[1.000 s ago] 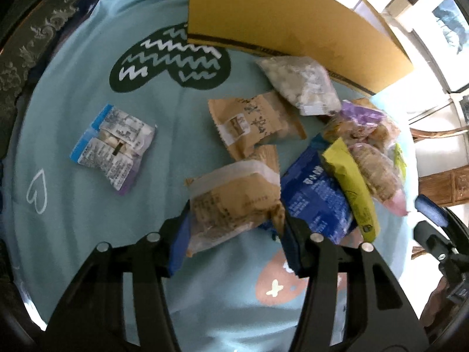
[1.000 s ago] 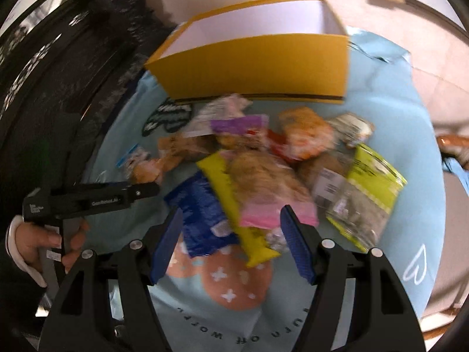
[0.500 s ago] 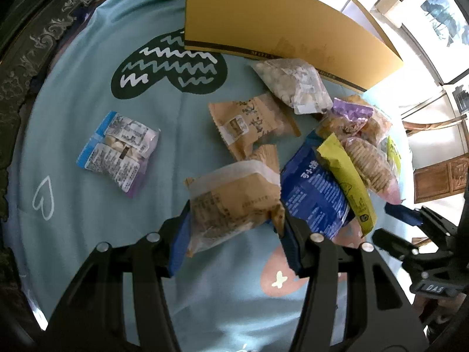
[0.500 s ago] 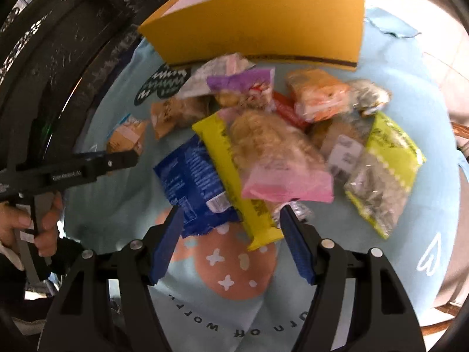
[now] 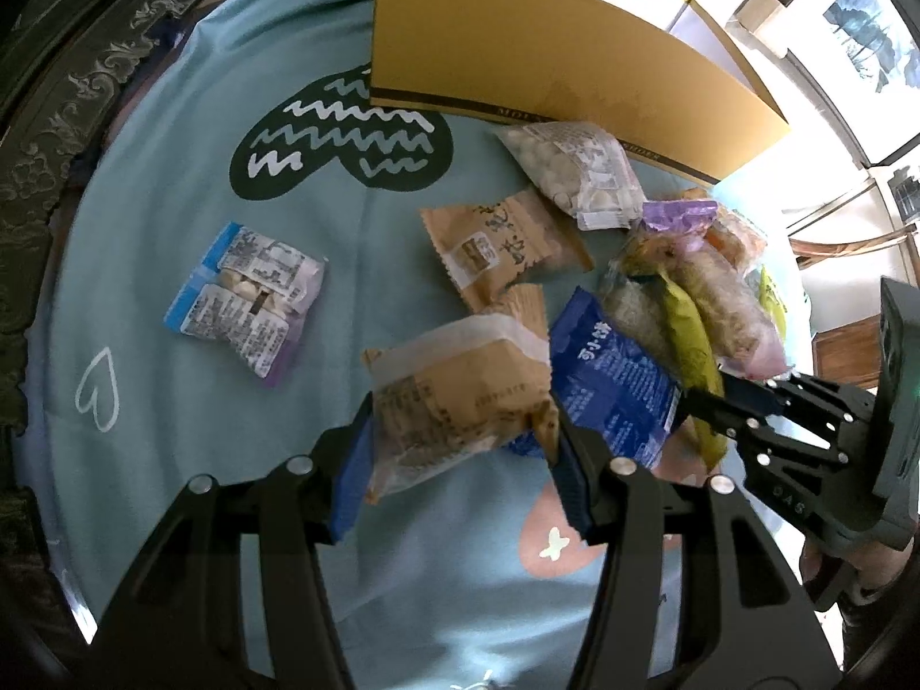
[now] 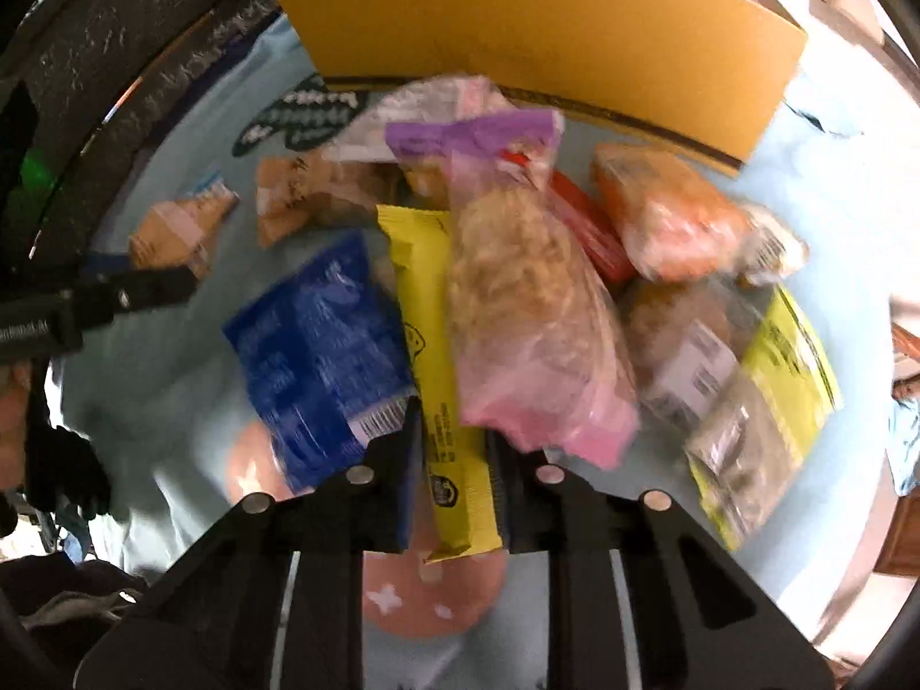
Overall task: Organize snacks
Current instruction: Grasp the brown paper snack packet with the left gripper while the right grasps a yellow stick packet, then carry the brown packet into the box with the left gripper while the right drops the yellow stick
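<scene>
My left gripper (image 5: 460, 448) is shut on a tan paper snack packet (image 5: 460, 391) and holds it above the light blue cloth. My right gripper (image 6: 454, 448) has closed on the near end of a long yellow snack bar (image 6: 443, 379); it also shows in the left wrist view (image 5: 742, 408) gripping that bar (image 5: 690, 339). A blue packet (image 6: 328, 345) lies left of the bar, and a clear pink-ended bag (image 6: 529, 322) lies right of it. An open yellow cardboard box (image 5: 546, 52) stands behind the pile.
Other packets lie on the cloth: a tan one (image 5: 506, 247), a clear bag of white pieces (image 5: 581, 172), a blue-and-purple twin pack (image 5: 247, 299), an orange bag (image 6: 667, 213) and a yellow-green bag (image 6: 765, 397). A dark carved table rim (image 5: 86, 75) runs along the left.
My right gripper has moved down to the pile and closed its jaws on the yellow bar. My left gripper still holds the tan packet in about the same place.
</scene>
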